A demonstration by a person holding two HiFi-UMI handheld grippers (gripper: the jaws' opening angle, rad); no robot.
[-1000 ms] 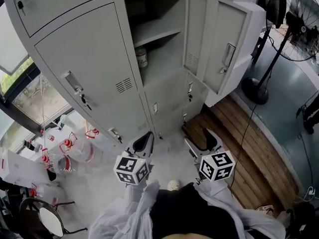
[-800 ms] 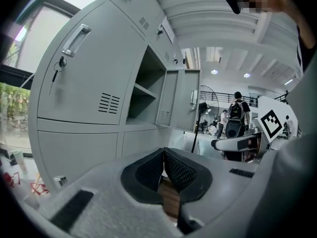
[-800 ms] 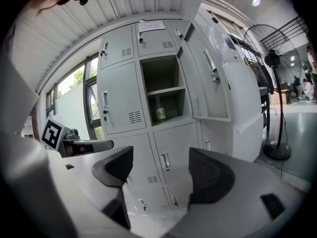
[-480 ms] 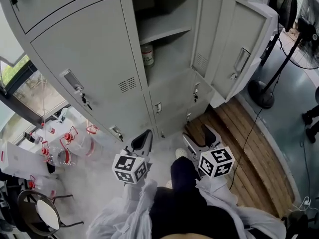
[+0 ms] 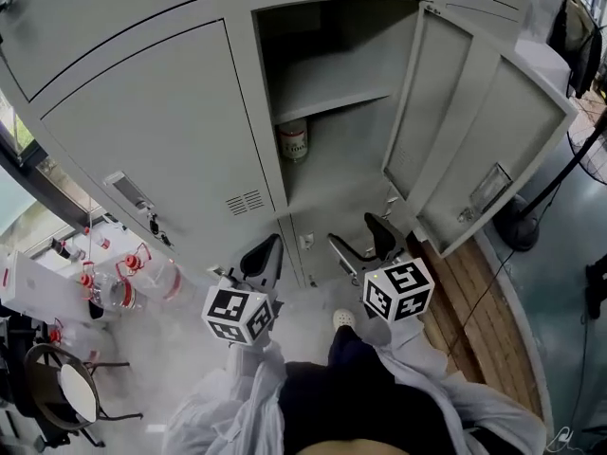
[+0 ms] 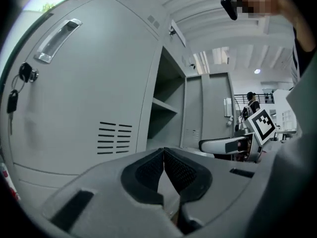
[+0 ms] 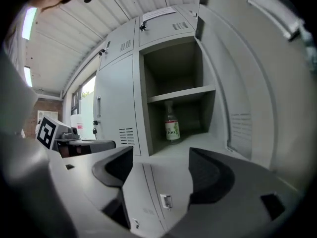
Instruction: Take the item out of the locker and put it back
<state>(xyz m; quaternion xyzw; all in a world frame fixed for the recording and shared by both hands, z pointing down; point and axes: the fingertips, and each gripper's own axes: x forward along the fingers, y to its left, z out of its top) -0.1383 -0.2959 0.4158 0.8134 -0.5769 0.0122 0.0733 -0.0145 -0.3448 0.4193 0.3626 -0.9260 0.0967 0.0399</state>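
A small clear bottle [image 5: 293, 141] with a white label stands upright on the lower floor of the open grey locker [image 5: 322, 83], under its shelf. The right gripper view shows the same bottle [image 7: 172, 126] straight ahead and well beyond the jaws. My right gripper [image 5: 361, 241] [image 7: 161, 165] is open and empty, below the compartment's front edge. My left gripper [image 5: 266, 256] [image 6: 163, 153] is shut with its pads tip to tip and nothing between them, low before the closed door to the left.
The locker's door [image 5: 479, 154] hangs open to the right. The closed neighbouring door has a handle and hanging keys [image 5: 152, 224]. Plastic jugs [image 5: 123, 287] and a stool [image 5: 64, 393] stand at the left. A wooden platform [image 5: 465, 301] lies at the right.
The view has come closer to the locker and the open compartment now fills the centre. Both grippers have risen toward the locker front. Their jaws have not changed.
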